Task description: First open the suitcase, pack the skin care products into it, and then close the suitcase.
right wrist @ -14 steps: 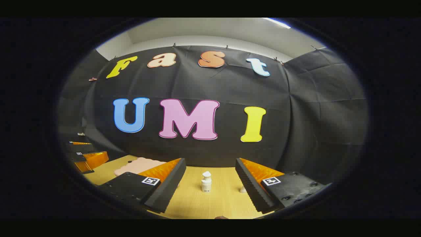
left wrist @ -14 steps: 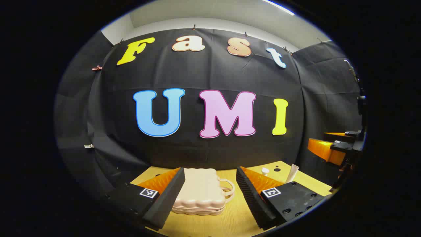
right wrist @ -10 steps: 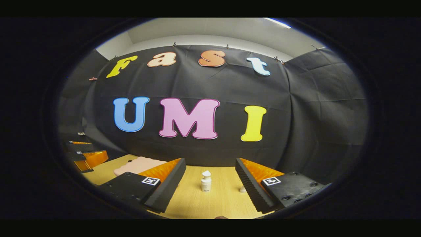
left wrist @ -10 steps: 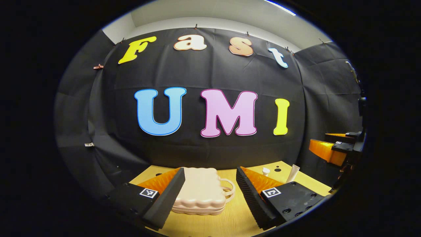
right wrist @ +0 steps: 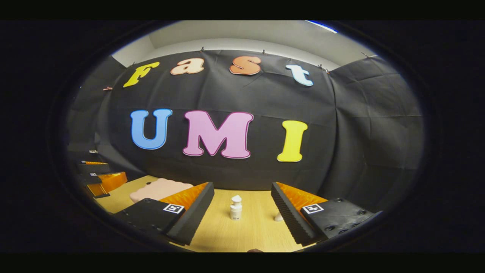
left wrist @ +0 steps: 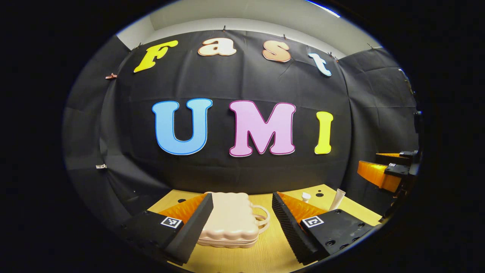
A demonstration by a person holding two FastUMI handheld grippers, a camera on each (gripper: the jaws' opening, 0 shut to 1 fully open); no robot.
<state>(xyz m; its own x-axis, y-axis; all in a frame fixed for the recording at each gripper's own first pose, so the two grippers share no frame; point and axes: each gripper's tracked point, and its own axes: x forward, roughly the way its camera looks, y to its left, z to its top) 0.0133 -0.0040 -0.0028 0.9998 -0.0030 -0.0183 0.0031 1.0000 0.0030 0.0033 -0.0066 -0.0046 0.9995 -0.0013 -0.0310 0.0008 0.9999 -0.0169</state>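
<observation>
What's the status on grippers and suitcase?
Left hand-held gripper open, suitcase ahead. Right hand-held gripper open, small white bottle ahead. Suitcase shut, flat on table. Nothing in the way.

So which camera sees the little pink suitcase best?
The left gripper view: the suitcase lies closed on the table, handle showing, between that hand-held gripper's fingers. The right gripper view catches just its top at the left, partly behind a finger.
</observation>
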